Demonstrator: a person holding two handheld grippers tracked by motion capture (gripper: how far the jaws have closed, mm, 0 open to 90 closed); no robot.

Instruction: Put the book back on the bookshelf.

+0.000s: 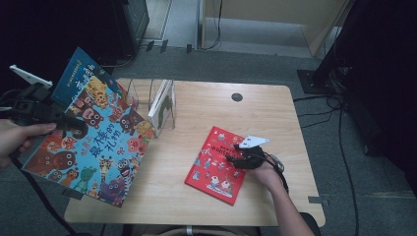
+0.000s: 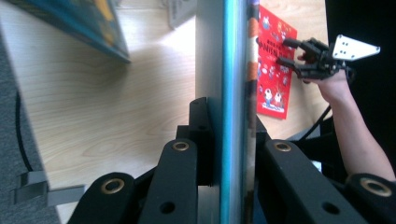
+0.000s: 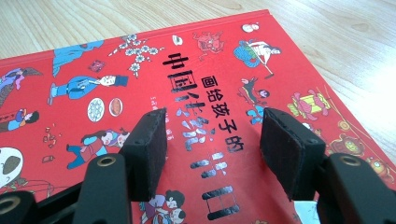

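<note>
Red picture book [image 1: 216, 164] lies flat on the wooden table [image 1: 275, 118], the right gripper [image 1: 235, 151] resting over its cover with jaws spread, nothing between them. At left, the left gripper [image 1: 74, 125] clamps a blue animal picture book [image 1: 93, 132], tilted above the table's edge. Behind stands a clear book rack [image 1: 164, 105].
</note>
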